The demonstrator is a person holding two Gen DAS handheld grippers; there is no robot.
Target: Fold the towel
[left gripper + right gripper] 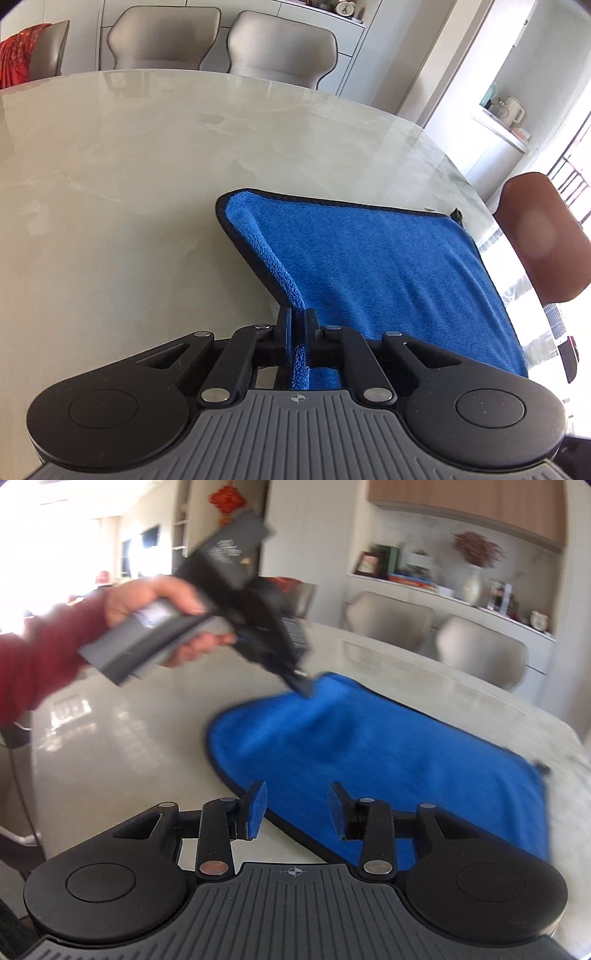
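While the left tool (298, 325) is pinching a corner of the blue towel (373, 266) and lifting it off the pale worktop (110, 206), the right tool (297, 808) is hovering wide open over the near edge, holding nothing. I'd be clamping that matching corner next, so both are rising level and the fold's landing square.

Daylight strong from the windows beside me — blown out white at those frame edges. Sheen on my glossy pale marble table (147, 166). Fisheye bending at all borders. Left view sharp; right view motion-blurred — bright blue microfibre towel (388, 760) smeared.
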